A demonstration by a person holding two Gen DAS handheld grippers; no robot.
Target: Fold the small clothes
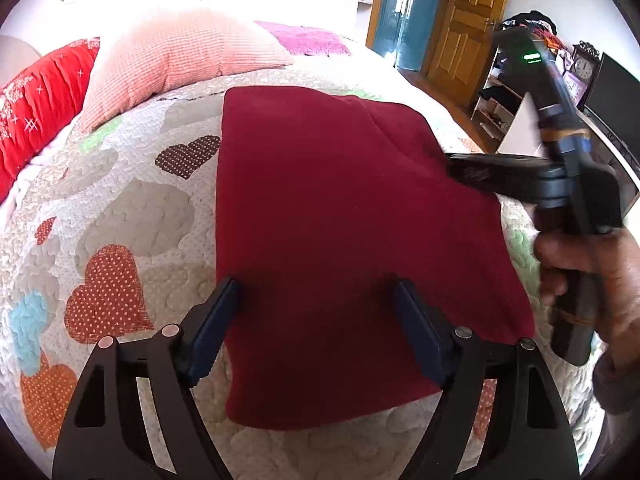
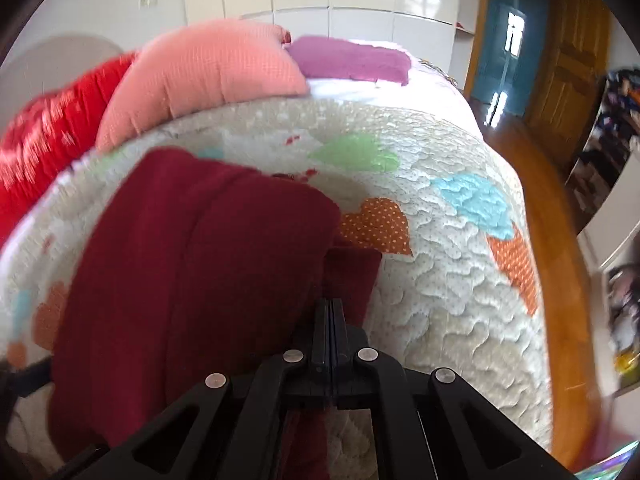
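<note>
A dark red garment (image 1: 344, 220) lies folded into a rough rectangle on the heart-patterned quilt (image 1: 132, 216). My left gripper (image 1: 316, 292) is open over its near part, with one finger at the cloth's left edge and the other above its middle; neither pad presses on it. A hand holds my right gripper (image 1: 450, 164), which reaches in from the right with its tips on the garment's right side. In the right wrist view that gripper (image 2: 332, 302) is shut, its fingers pressed flat together at the edge of a lower layer of the garment (image 2: 192, 264). Whether cloth is pinched between them does not show.
A pink pillow (image 1: 180, 56), a red pillow (image 1: 36, 104) and a purple cloth (image 1: 312, 40) lie at the head of the bed. The bed's right edge drops to a wooden floor (image 2: 560, 280). Beyond it are a wooden door (image 1: 468, 20) and cluttered shelves (image 1: 504, 96).
</note>
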